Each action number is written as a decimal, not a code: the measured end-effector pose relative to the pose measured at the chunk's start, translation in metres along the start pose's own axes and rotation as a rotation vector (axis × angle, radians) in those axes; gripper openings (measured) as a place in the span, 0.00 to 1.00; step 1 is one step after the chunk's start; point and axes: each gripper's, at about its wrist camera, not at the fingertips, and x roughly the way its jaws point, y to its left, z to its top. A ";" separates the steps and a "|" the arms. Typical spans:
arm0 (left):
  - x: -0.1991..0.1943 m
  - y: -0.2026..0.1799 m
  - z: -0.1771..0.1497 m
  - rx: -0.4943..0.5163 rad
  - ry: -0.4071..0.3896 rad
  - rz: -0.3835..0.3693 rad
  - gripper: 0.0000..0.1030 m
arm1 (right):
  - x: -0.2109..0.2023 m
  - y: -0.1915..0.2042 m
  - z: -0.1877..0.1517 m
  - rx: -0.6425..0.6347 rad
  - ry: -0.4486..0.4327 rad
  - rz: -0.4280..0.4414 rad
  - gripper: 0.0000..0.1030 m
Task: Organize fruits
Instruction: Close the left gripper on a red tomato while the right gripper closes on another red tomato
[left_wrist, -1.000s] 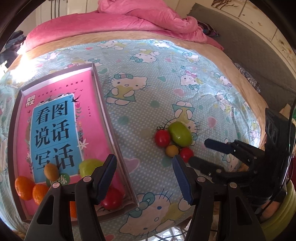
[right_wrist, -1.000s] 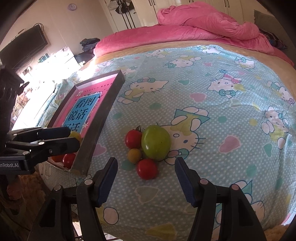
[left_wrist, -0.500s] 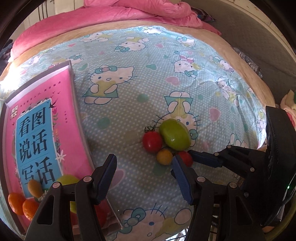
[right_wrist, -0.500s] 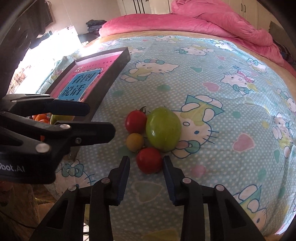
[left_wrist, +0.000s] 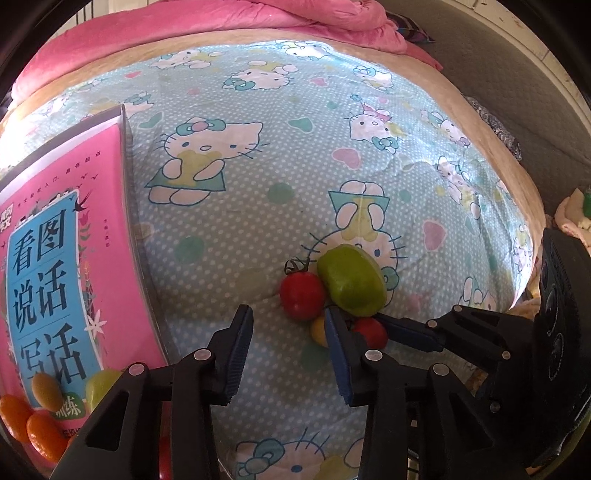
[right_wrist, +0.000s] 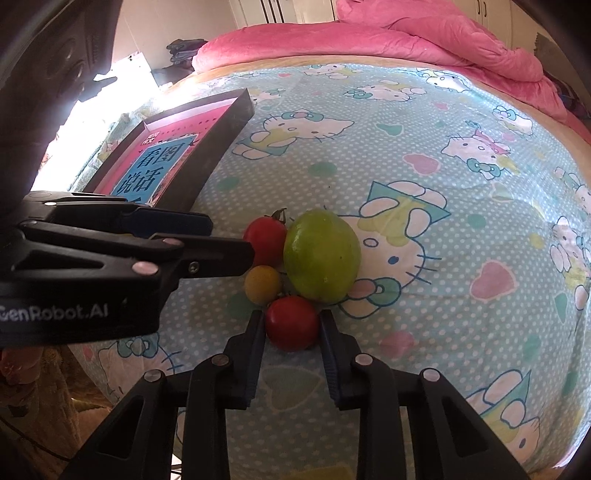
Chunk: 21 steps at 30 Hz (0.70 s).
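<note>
Red tomato (right_wrist: 291, 322) clamped in our right gripper (right_wrist: 291, 326); our left gripper (left_wrist: 290, 345) closing, nothing between its pads.

Pink book cover (left_wrist: 55, 258), left of the left gripper (left_wrist: 290, 343): "看图说话写话". Left gripper's body: "GenRobot.AI" (right_wrist: 55, 312).
</note>
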 end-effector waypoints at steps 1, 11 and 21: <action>0.001 0.000 0.002 -0.004 0.002 -0.007 0.40 | 0.000 -0.001 0.000 0.005 0.000 0.004 0.29; 0.019 -0.005 0.010 -0.004 0.038 -0.025 0.32 | 0.000 -0.005 0.001 0.031 0.000 0.023 0.29; 0.032 -0.007 0.013 -0.021 0.060 -0.055 0.31 | 0.001 -0.005 0.002 0.032 0.002 0.023 0.29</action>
